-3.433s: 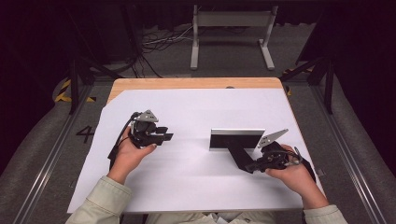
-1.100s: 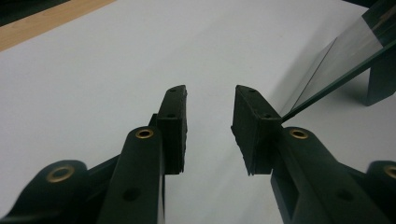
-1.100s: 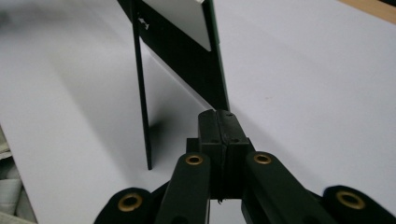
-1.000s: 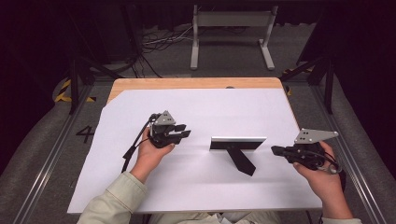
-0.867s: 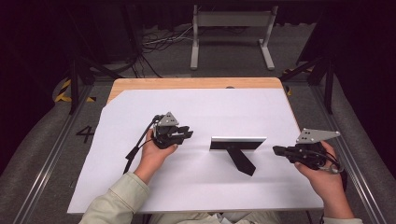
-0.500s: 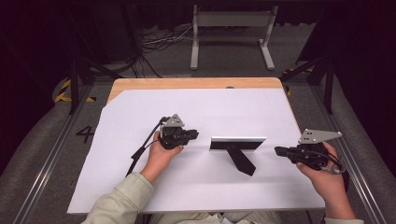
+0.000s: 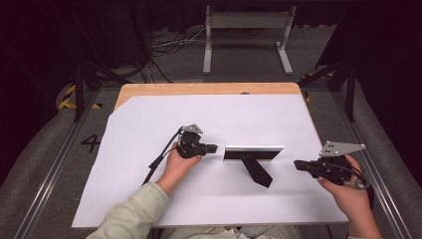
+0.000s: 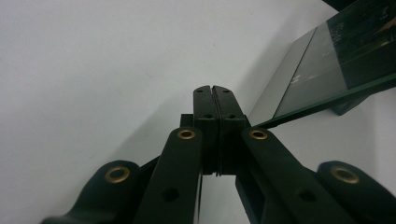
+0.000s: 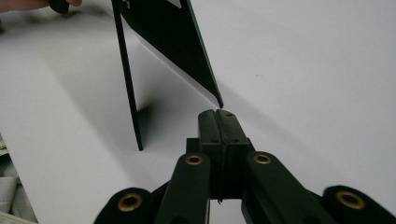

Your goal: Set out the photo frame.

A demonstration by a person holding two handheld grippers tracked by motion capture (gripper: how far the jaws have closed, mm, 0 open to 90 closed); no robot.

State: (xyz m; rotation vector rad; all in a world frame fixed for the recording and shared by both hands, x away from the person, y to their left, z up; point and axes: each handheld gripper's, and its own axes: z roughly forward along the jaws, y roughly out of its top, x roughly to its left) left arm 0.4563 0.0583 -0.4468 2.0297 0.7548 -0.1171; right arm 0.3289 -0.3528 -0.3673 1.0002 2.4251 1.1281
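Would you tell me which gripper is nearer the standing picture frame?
Left. The left gripper sits just off the picture frame's left end; the right gripper is clearly farther, beyond its right end.

Floor (image 7: pixel 74 164) seemingly marked "4".

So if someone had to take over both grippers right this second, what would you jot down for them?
Left gripper: jaws shut, empty, tips just short of the frame's left end.
Right gripper: jaws shut, empty, off to the frame's right, apart from it.
Picture frame: standing upright mid-table on its rear prop leg, on the white sheet.
Done: frame stands on its own.
Left: probably just nudging or regripping it; I can't tell which.
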